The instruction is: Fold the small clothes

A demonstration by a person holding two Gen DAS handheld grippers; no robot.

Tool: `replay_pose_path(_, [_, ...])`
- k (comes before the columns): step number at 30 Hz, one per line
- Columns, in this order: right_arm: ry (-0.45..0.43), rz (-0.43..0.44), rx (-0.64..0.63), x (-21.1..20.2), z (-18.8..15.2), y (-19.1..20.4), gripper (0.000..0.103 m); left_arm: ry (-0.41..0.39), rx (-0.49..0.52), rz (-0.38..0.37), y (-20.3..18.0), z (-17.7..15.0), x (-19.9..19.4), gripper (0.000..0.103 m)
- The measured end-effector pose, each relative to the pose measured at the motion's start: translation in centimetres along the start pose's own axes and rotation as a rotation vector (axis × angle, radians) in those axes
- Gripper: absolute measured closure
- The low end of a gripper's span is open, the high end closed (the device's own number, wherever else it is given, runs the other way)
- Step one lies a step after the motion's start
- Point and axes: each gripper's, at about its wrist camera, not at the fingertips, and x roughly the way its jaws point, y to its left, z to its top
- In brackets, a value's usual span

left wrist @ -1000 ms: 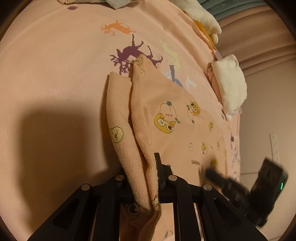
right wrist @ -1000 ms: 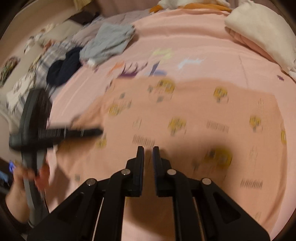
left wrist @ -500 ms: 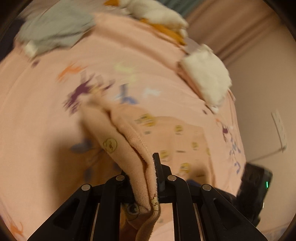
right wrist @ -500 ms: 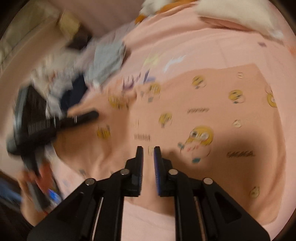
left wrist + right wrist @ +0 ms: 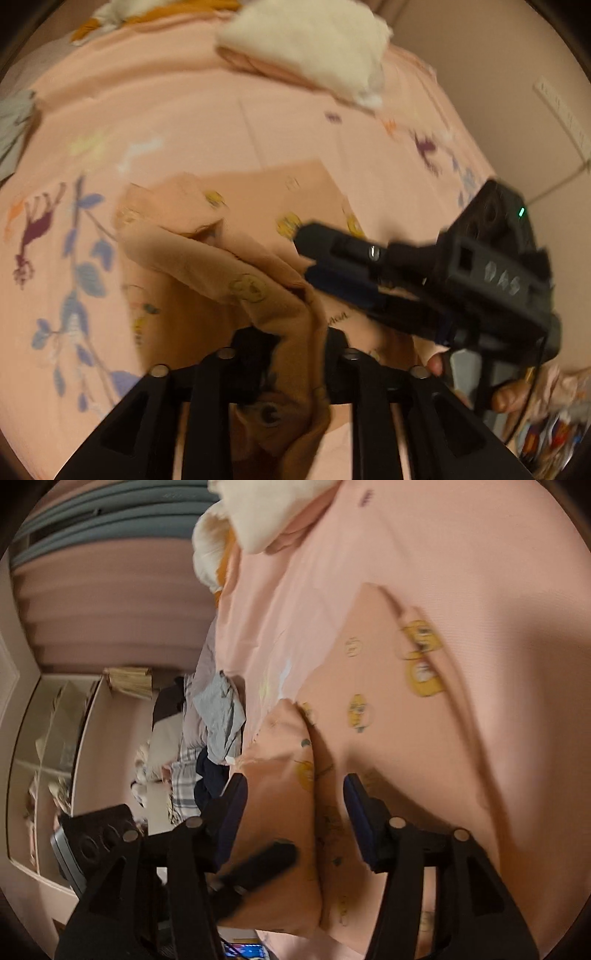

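Underneath everything lies a bed covered by a pink sheet (image 5: 229,122) printed with purple deer, blue leaves and pale shapes; a white fluffy cushion (image 5: 317,40) sits at its far end in the left wrist view. Beyond the bed, the right wrist view shows a pink curtain (image 5: 110,605) under grey-green folds, a pile of grey, navy and checked clothes (image 5: 214,734) at the bed's edge, and a pale cabinet with glass fronts (image 5: 48,746). The small peach garment (image 5: 229,258), dotted with yellow cartoon figures, lies spread on the sheet with one edge lifted in a fold. The left tongs (image 5: 295,343) are clamped narrowly on that lifted fold, the cloth bunched between the fingers and hanging down behind them. The right tongs (image 5: 293,801) stand wide apart, one finger on each side of a raised ridge of the same garment, not closed on it; in the left wrist view they reach in from the right, just above the cloth. A short dark word is printed on the garment near the left tongs, too blurred to read. Pale marks on the right tool's body are also unreadable.
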Motion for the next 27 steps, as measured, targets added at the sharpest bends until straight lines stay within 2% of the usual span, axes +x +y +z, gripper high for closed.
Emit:
replay_pose_path(1, [-0.001,0.002,0.009,-0.2,-0.1,-0.2,0.048,0.016,0.001,-0.015,-0.3,-0.1,0.4,0.066])
replay_pose_path(4, [0.006,0.013,0.023,-0.4,-0.2,-0.5,0.045,0.012,0.026,-0.068,-0.9,-0.4,0.0,0.053])
replay_pose_path(7, [0.013,0.001,0.022,-0.5,-0.3,-0.4,0.043,-0.003,0.039,-0.044,-1.0,-0.2,-0.8,0.052])
replay_pose_path(10, [0.01,-0.007,0.022,-0.5,-0.1,-0.5,0.042,-0.042,0.004,-0.091,0.1,-0.2,-2.7,0.052])
replay_pose_path(12, [0.016,-0.025,0.017,-0.3,0.1,-0.5,0.042,-0.085,-0.017,-0.074,1.2,-0.5,-4.2,0.052])
replay_pose_path(17, [0.046,-0.172,-0.083,1.0,0.0,0.7,0.044,-0.116,-0.108,-0.076,5.2,-2.6,-5.8,0.052])
replay_pose_path(20, [0.034,-0.265,-0.181,2.1,-0.2,1.7,0.056,-0.094,-0.169,-0.067,7.5,-4.1,-5.5,0.052])
replay_pose_path(22, [0.028,-0.351,-0.257,3.0,-0.2,2.2,0.082,-0.073,-0.22,-0.074,9.0,-5.1,-5.0,0.052])
replay_pose_path(24, [0.028,-0.368,-0.302,3.5,-0.1,2.4,0.091,-0.064,-0.256,-0.082,9.9,-5.6,-4.7,0.052])
replay_pose_path(27, [0.004,-0.377,-0.365,3.1,0.2,3.4,0.094,-0.061,-0.297,-0.094,10.8,-6.2,-4.7,0.052])
